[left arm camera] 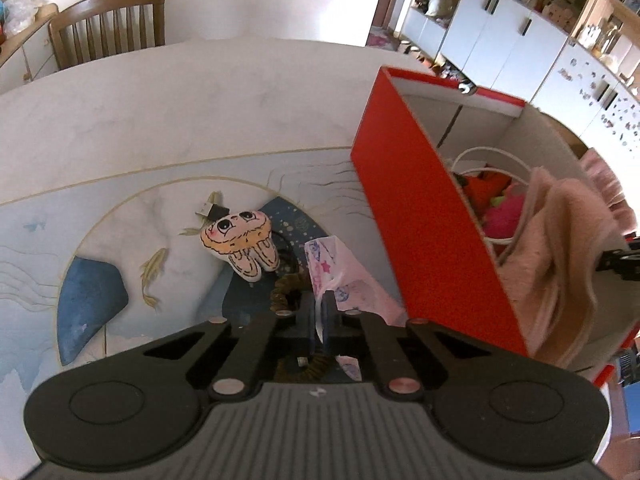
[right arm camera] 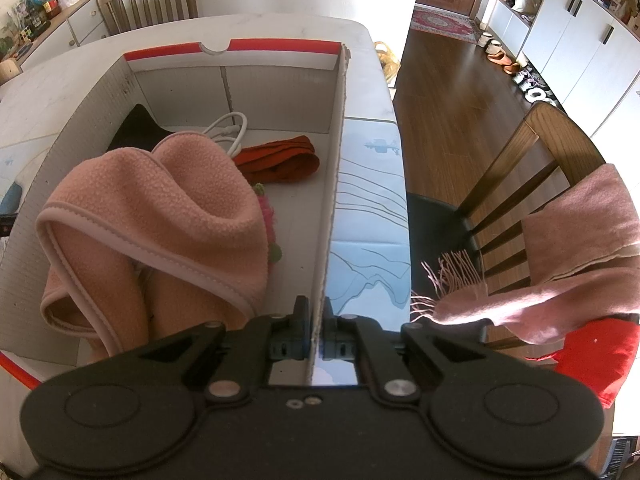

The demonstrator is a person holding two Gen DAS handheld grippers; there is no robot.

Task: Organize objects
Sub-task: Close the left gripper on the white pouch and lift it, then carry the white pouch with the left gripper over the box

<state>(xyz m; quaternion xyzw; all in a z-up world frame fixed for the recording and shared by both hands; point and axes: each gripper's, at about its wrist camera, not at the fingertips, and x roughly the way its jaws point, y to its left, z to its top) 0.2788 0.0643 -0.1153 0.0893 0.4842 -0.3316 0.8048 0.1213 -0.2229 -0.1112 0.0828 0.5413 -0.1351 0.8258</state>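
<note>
- Your left gripper (left arm camera: 319, 312): clenched on the edge of a pink-and-white printed plastic bag (left arm camera: 344, 276), which trails over the desk mat just beside the box.
- Your right gripper (right arm camera: 316, 320): clamped on the right-hand wall of the red cardboard box (right arm camera: 334, 184), 1 finger inside the box and 1 outside.
- Red cardboard box (left arm camera: 420, 216): open-topped, standing on the desk (left arm camera: 160, 100) at its right end.
- Box contents: 1 pink fleece cloth (right arm camera: 160, 216) bunched at the near end; 1 white cable (right arm camera: 228, 130) coiled behind it; 1 red fabric item (right arm camera: 280, 160) by the right wall; 1 black item (right arm camera: 136, 128) at the far left; 1 bright pink fuzzy item (right arm camera: 266, 212), mostly hidden under the fleece.
- Desk mat items: 1 tooth-shaped plush (left arm camera: 242, 242) with a drawn face, lying flat; 1 small USB plug (left arm camera: 210, 209) just behind the plush; 1 dark coiled hair tie (left arm camera: 282, 296) just ahead of your left gripper.
- Surroundings: 1 wooden chair (right arm camera: 516, 184) to the right of the desk with a pink fringed scarf (right arm camera: 560, 260) draped over its back.
</note>
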